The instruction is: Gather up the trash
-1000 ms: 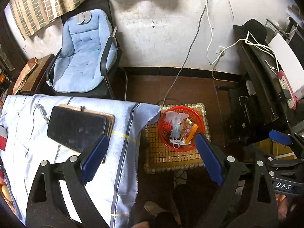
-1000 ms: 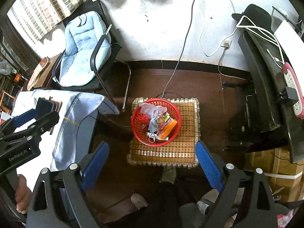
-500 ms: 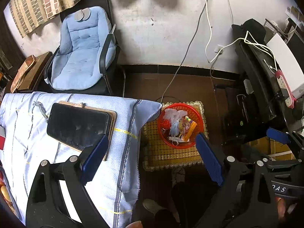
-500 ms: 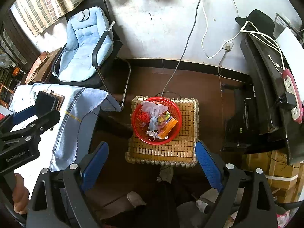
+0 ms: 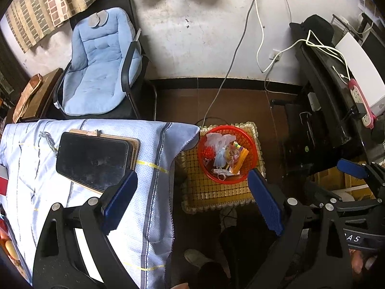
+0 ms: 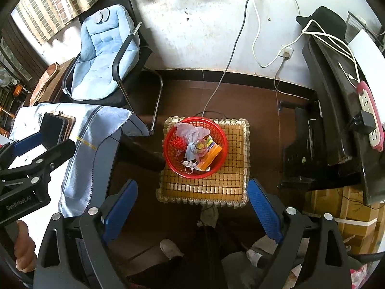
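Basket: red basket [image 6: 195,148] — round, plastic mesh w/ a solid rim, shallow; sits on the far half of the stool cushion, centre of the right wrist view, right of the table in the left wrist view [image 5: 227,154].
Trash: trash [image 6: 196,147] heaped inside the basket — crumpled clear/lilac plastic film at the far side, red beaded bit at left, pale blue mask w/ white loops near the middle, orange flat packet at right. Print on the wrappers too small to read.
Cushion: bamboo-tile mat [image 6: 204,185], yellow squares, frilly beige edge; square shape.
Table: blue-grey woven cloth [image 5: 149,192] w/ dark stripes & thin yellow lines, draped over the edge at left; a dark tablet [image 5: 92,157] lies on a brown board on it.
Chair: black frame, quilted pale-blue pad [image 5: 96,65], far left by the white wall.
Left gripper: left gripper [image 5: 192,204] — blue ribbed pads set wide apart, nothing between them; hovers over the table edge, near of the basket. Body reads "GenRobot.AI" in the right wrist view.
Right gripper: right gripper [image 6: 192,207] — pads wide apart too, empty, above the near edge of the cushion. "AS" shows on its side in the left wrist view, rest cut off.
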Demonstrator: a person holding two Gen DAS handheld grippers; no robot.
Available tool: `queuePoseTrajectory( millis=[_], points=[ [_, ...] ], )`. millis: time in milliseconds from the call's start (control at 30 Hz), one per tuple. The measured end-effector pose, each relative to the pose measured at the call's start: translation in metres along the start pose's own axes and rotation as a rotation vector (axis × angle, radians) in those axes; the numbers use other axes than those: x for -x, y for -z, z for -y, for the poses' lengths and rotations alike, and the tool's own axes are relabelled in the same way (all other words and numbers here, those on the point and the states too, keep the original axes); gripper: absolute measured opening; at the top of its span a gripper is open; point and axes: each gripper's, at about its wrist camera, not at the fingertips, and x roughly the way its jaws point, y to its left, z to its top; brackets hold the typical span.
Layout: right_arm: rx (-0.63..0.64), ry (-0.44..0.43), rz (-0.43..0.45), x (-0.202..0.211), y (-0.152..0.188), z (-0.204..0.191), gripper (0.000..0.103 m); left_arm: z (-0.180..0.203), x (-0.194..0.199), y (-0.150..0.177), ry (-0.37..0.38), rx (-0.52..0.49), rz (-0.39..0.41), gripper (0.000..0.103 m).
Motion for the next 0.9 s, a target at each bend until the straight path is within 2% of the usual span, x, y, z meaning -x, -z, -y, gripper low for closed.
queuePoseTrajectory(
  millis=[900],
  points=[
    [-0.005, 0.018, -0.016, -0.006, -0.002, 0.007, 0.091, 0.017, -0.007, -0.005, 0.026, -0.049, 0.000, 0.089]
  ],
)
